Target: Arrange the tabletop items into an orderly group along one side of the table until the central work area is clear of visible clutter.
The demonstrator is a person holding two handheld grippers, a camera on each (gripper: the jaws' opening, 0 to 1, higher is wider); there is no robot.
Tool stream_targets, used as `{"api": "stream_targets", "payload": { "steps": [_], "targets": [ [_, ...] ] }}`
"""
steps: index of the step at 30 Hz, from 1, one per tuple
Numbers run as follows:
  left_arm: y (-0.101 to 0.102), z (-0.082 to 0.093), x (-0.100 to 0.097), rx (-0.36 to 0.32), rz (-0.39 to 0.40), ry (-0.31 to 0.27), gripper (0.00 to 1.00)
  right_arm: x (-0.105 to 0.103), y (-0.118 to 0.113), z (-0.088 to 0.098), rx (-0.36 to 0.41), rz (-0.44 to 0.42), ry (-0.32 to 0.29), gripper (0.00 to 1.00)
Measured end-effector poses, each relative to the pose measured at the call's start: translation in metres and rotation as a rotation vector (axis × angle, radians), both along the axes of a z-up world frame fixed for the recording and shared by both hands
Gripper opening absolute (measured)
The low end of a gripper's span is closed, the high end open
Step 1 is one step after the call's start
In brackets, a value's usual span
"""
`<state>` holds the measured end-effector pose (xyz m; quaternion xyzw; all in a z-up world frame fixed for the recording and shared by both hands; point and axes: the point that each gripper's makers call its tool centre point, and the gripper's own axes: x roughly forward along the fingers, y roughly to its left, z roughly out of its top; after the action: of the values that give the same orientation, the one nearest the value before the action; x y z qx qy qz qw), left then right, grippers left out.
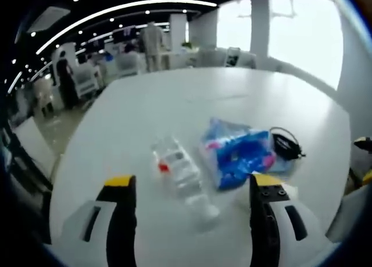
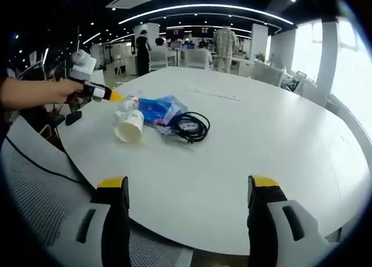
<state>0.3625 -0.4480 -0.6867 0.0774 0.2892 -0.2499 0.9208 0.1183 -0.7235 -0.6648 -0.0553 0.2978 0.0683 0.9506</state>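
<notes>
Clear plastic bottle (image 1: 181,173) lying just ahead of left gripper (image 1: 195,191), jaws apart. Blue pkg (image 1: 237,156), black cable (image 1: 286,143), paper cup (image 2: 129,126) clustered mid-table (image 1: 174,98). Right gripper (image 2: 189,191) jaws apart, well back. Risk: bottle rolling off if nudged, not clamped.

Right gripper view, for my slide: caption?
Open right gripper faces paper cup, blue packet and black cable on white table.

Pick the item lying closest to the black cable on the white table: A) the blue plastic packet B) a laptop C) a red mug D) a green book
A: in the right gripper view the blue plastic packet lies right beside the black cable on the white table.
</notes>
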Motion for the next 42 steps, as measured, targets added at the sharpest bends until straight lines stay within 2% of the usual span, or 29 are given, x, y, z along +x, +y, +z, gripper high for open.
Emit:
{"api": "stream_targets", "payload": {
  "steps": [15, 19, 25, 28, 33, 42],
  "targets": [
    [-0.007, -0.024, 0.017, 0.01, 0.002, 0.066, 0.69, -0.001, 0.0, -0.003, 0.002, -0.002, 0.014, 0.81],
    [-0.009, -0.036, 0.023, 0.009, 0.001, 0.097, 0.66, -0.002, -0.001, -0.004, 0.002, -0.004, 0.019, 0.8],
    [-0.008, -0.043, 0.027, 0.016, 0.013, 0.123, 0.63, -0.002, -0.002, -0.005, 0.003, -0.008, 0.026, 0.79],
    [-0.004, -0.047, 0.029, 0.033, 0.011, 0.132, 0.58, -0.002, -0.001, -0.006, 0.002, -0.002, 0.032, 0.79],
    [0.005, -0.046, 0.03, 0.039, 0.013, 0.133, 0.59, -0.003, 0.0, -0.007, -0.002, 0.005, 0.038, 0.78],
    [0.003, -0.045, 0.033, 0.042, -0.001, 0.121, 0.6, -0.003, -0.001, -0.007, -0.005, -0.004, 0.038, 0.77]
  ]
}}
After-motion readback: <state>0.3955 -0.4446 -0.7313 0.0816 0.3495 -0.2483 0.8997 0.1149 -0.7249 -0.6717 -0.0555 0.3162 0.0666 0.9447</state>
